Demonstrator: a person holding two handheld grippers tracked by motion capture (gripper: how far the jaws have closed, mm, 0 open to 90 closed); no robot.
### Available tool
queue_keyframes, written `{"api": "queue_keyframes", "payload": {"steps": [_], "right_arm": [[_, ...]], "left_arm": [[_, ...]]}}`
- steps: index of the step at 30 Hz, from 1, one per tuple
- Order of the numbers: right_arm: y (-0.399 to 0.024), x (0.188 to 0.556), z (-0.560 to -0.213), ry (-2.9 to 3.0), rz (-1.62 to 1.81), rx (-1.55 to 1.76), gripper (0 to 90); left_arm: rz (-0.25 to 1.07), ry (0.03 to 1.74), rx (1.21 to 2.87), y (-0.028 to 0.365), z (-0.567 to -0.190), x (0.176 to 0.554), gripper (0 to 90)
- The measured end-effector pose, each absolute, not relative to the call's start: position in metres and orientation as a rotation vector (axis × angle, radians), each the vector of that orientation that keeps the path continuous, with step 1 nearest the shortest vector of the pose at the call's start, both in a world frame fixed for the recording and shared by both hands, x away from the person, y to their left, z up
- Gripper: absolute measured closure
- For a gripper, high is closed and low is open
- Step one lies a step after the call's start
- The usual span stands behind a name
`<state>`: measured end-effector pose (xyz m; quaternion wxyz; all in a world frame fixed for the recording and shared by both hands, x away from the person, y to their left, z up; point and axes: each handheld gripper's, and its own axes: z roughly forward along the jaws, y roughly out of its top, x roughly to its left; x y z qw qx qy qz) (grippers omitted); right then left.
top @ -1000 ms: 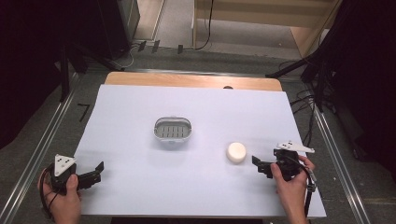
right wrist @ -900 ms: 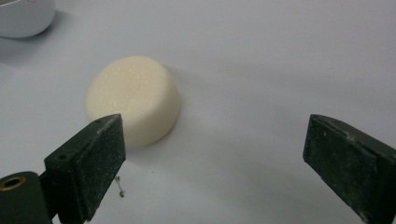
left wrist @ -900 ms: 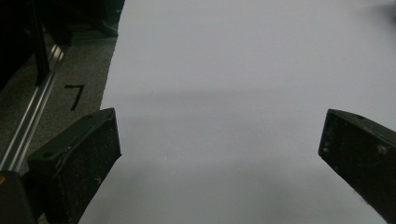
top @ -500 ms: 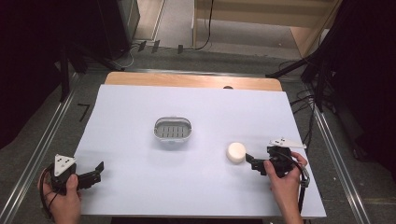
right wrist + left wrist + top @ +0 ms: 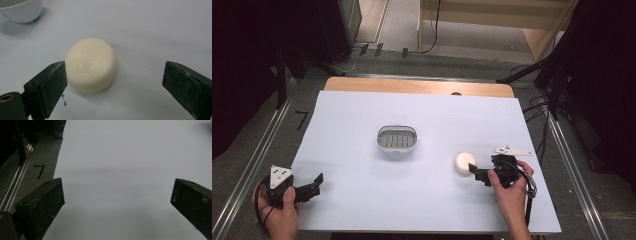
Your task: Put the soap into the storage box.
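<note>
The right gripper (image 5: 476,171) sits low on the white surface (image 5: 362,200) with its jaws spread wide, its tips just beside the round cream bar of soap (image 5: 464,163). In the right gripper view the soap (image 5: 91,64) lies flat between the jaws, close to the left one and apart from the other. The soap dish (image 5: 397,139) stands well apart near the middle. The left gripper (image 5: 314,184), also spread, rests near the surface's near-left corner.
</note>
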<state>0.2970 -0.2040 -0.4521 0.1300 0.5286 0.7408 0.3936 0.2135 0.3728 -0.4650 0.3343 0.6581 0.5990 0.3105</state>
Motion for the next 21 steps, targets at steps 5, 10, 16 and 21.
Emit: {"api": "queue_keyframes", "payload": {"steps": [5, 10, 16, 21], "right_arm": [[-0.2, 0.299, -0.451, 2.159, 1.143, 1.534, 6.3], [-0.195, 0.301, -0.45, 2.167, 1.145, 1.529, 6.4], [-0.189, 0.303, -0.453, 2.182, 1.142, 1.528, 6.9], [-0.182, 0.305, -0.455, 2.197, 1.127, 1.521, 7.9]], "left_arm": [[0.809, 1.563, 1.718, 0.373, -0.465, 0.213, 0.0], [0.806, 1.561, 1.719, 0.373, -0.465, 0.213, 0.0], [0.803, 1.561, 1.716, 0.374, -0.465, 0.214, 0.0], [0.804, 1.561, 1.719, 0.374, -0.465, 0.214, 0.0]]}}
